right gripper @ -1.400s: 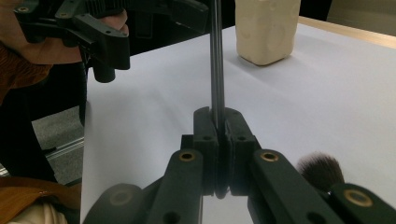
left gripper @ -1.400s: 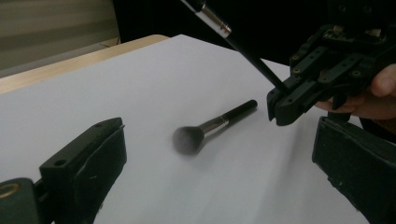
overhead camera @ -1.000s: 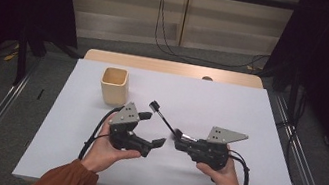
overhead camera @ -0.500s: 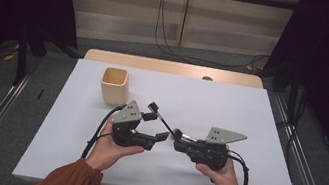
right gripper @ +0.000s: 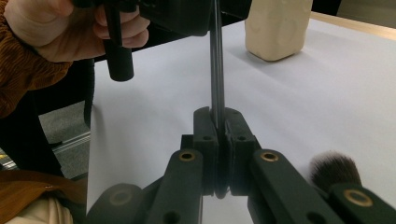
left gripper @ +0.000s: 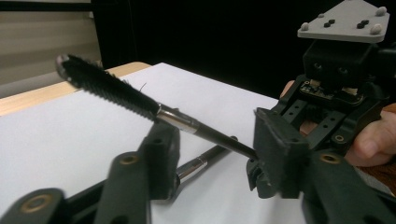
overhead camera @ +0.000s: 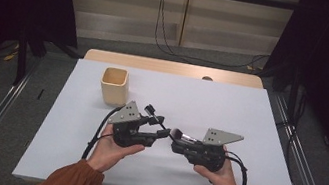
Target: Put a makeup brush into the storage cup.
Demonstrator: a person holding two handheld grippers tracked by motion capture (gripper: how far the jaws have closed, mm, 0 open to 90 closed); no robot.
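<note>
The left gripper (left gripper: 219, 149) has just been closing its jaws, and the thin spoolie brush (left gripper: 140, 102) runs between them. The pads are not pinching it yet, so that claw counts as released. The right gripper (right gripper: 217, 126) is clenched hard on the handle end, holding the brush up off the white table (overhead camera: 259, 118). To me this looks like a handover about to land. The brush's long axis slants from the right claw up and away, with the bristled head pointing towards the beige cup (overhead camera: 114, 85). A second brush (left gripper: 196, 165) lies flat on the table underneath.
</note>
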